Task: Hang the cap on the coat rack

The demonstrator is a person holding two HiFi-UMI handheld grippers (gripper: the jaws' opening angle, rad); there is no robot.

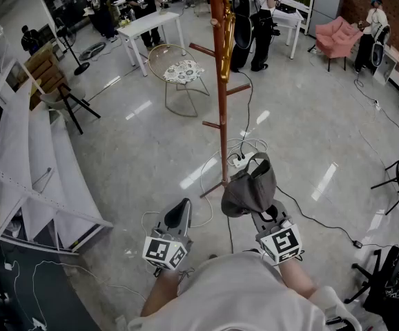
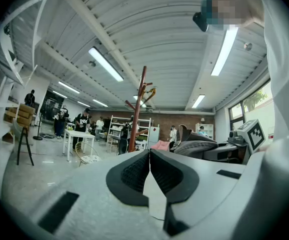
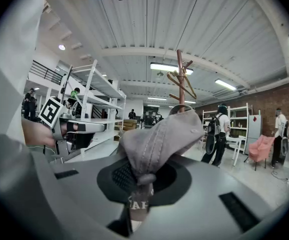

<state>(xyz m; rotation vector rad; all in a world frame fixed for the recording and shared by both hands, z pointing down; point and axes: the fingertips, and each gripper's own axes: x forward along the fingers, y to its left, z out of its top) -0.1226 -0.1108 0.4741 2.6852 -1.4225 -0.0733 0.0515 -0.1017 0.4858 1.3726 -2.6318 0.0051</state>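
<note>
My right gripper (image 1: 260, 211) is shut on a grey cap (image 1: 250, 188), which hangs over its jaws just in front of the foot of the wooden coat rack (image 1: 219, 81). In the right gripper view the cap (image 3: 157, 144) is pinched between the pads, and the coat rack (image 3: 180, 81) rises behind it. My left gripper (image 1: 179, 214) is shut with nothing in it, held to the left of the cap. In the left gripper view the left gripper (image 2: 149, 170) points at the coat rack (image 2: 138, 109), with the cap (image 2: 197, 146) at the right.
White shelving (image 1: 27, 164) runs along the left. A wire chair (image 1: 179, 71) and a white table (image 1: 148, 26) stand beyond the rack, with several people at the back. Cables and a power strip (image 1: 239, 160) lie on the floor by the rack's base. A pink armchair (image 1: 337, 36) is far right.
</note>
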